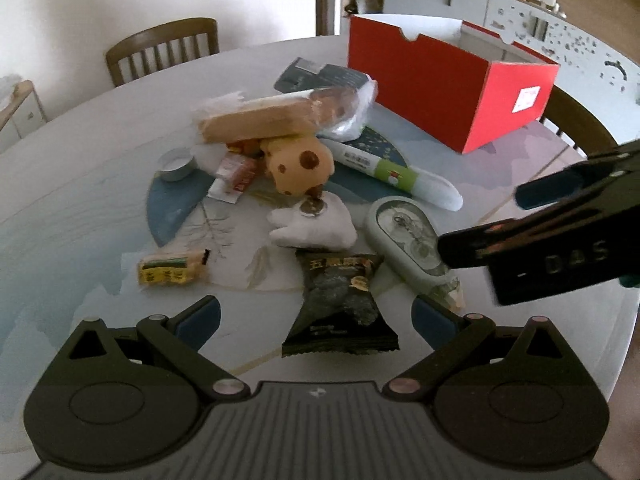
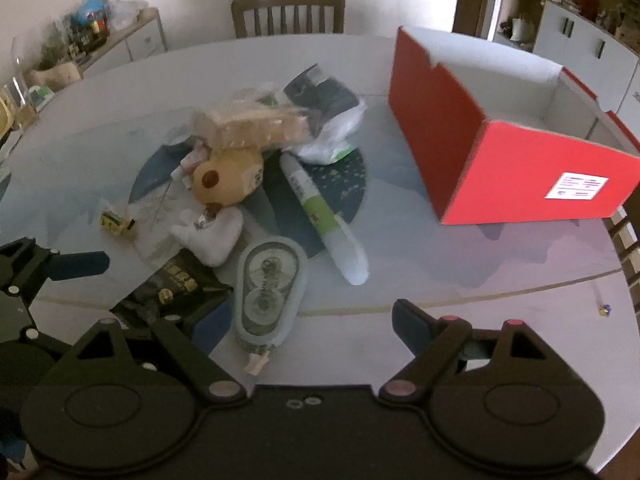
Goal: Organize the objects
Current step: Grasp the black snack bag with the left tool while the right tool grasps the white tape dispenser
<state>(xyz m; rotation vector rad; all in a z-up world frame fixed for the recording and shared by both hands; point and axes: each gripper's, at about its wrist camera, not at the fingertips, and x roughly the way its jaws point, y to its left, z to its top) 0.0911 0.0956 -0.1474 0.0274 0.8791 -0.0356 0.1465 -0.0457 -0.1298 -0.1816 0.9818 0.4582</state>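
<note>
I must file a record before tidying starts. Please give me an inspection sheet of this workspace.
Surface: round pale table with printed patterns.
Job's things: open red box, looks empty; black snack packet; grey-green tape dispenser; white-green marker; yellow plush toy; white plush hand; wrapped bread; small yellow packet; tealight tin.
Clutter: things piled mid-table, overlapping.
Grippers: left hand-held gripper open, straddling the snack packet; right hand-held gripper open over the dispenser.
Cables: nothing seen.
Surroundings: wooden chair, white cabinets.

Snacks, plush toys (image 1: 300, 168) and pen (image 1: 392, 174) lie heaped beside open red box (image 1: 436, 92).
</note>
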